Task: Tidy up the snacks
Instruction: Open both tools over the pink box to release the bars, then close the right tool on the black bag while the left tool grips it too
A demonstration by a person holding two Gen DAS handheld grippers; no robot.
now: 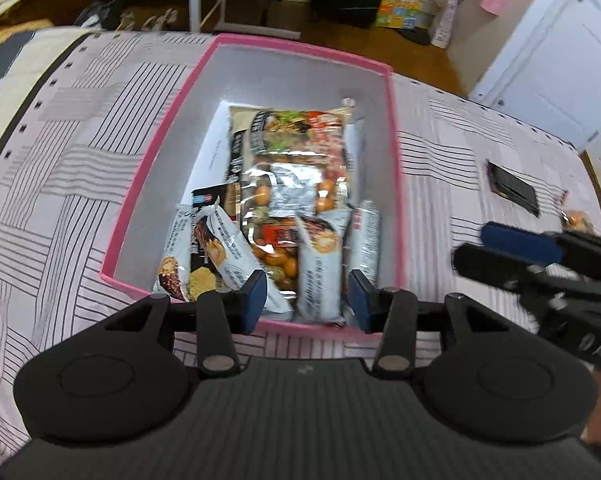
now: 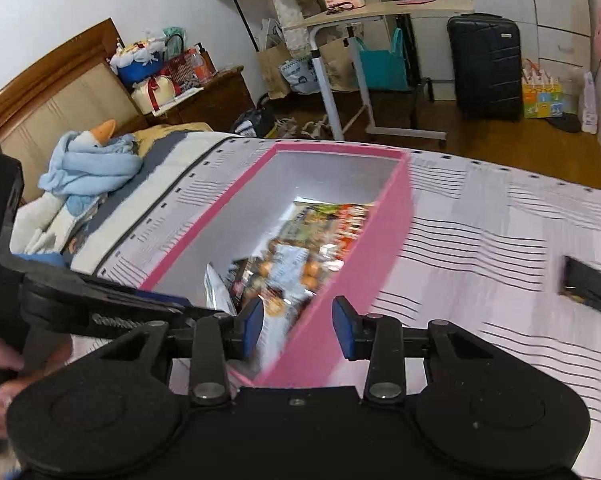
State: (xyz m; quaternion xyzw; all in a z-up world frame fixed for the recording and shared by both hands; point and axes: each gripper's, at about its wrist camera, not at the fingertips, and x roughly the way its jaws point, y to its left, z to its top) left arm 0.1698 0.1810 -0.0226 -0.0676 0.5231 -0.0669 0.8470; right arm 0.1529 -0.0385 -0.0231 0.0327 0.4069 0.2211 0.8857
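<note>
A pink box [image 1: 394, 184] with white inner walls lies on the striped bedcover and holds several snack packs: a colourful noodle pack [image 1: 300, 132], a clear bag of orange balls [image 1: 292, 192] and white bars [image 1: 224, 248]. My left gripper [image 1: 307, 300] hovers open over the box's near end, above a white bar [image 1: 318, 276] that its pads do not touch. My right gripper [image 2: 298, 328] stands open and empty over the box's right wall [image 2: 364, 264]; it also shows beside the box as the right gripper [image 1: 504, 252]. A dark packet [image 1: 512, 188] and an orange snack [image 1: 576, 220] lie on the bed outside the box.
The bedcover [image 2: 500, 240] spreads wide to the right of the box. A stuffed goose in a blue scarf [image 2: 96, 160] lies by the headboard at left. Beyond the bed stand a rolling table [image 2: 380, 16], a black suitcase [image 2: 486, 64] and a white door [image 1: 560, 52].
</note>
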